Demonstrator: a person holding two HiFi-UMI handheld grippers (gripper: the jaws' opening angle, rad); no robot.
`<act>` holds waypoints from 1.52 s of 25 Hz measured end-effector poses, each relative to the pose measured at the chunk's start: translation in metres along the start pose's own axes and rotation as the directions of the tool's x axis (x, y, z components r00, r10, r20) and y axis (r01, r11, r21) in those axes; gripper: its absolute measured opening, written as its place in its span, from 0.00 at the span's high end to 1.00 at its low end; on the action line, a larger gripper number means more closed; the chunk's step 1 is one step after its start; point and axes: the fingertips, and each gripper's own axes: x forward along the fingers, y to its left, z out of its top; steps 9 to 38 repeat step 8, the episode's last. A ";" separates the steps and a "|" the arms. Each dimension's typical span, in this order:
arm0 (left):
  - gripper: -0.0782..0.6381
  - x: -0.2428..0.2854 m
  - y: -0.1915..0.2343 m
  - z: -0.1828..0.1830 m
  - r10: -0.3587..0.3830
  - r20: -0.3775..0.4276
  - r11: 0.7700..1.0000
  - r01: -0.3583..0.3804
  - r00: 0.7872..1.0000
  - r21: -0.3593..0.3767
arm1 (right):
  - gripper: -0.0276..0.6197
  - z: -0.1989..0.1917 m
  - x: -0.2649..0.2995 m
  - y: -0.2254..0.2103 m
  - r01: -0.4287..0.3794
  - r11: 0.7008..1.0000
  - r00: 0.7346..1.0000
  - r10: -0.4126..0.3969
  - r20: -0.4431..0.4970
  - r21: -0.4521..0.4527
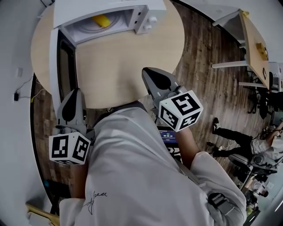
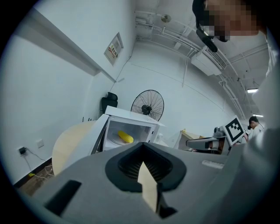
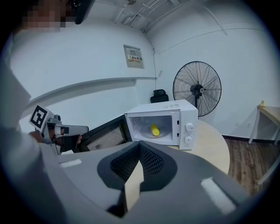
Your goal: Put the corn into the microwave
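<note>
Head view: a round wooden table (image 1: 128, 66) stands on a dark plank floor. A white microwave (image 1: 146, 13) sits at its far side with its door (image 1: 62, 62) swung wide open. The yellow corn (image 1: 101, 20) lies inside on the round glass plate, so I think the putting-in is done. My left gripper (image 1: 74, 95) is just beside the outer end of the door. My right gripper (image 1: 150, 76) hangs over the near edge of the table, well apart from the microwave.

Left gripper view: white walls and a black fan (image 2: 147, 105) fill the back. The jaws of the left gripper (image 2: 142, 164) are pressed together with nothing in them. The corn (image 2: 125, 137) lies straight ahead and a little left, its long side slanting across.

Right gripper view: the right gripper (image 3: 139, 164) is also pinched closed and empty. The corn (image 3: 154, 130) is far ahead, its end pointing at me. The left gripper is nearer the door, so I would push it closed with that one.
</note>
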 end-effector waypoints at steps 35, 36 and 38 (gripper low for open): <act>0.91 -0.001 -0.003 -0.001 0.012 0.003 1.000 -0.012 1.000 0.006 | 0.94 -0.002 -0.004 -0.005 0.014 1.000 1.000 -0.014 -0.013 -0.024; 0.91 -0.001 -0.003 -0.001 0.012 0.003 1.000 -0.012 1.000 0.006 | 0.94 -0.002 -0.004 -0.005 0.014 1.000 1.000 -0.014 -0.013 -0.024; 0.91 -0.001 -0.003 -0.001 0.012 0.003 1.000 -0.012 1.000 0.006 | 0.94 -0.002 -0.004 -0.005 0.014 1.000 1.000 -0.014 -0.013 -0.024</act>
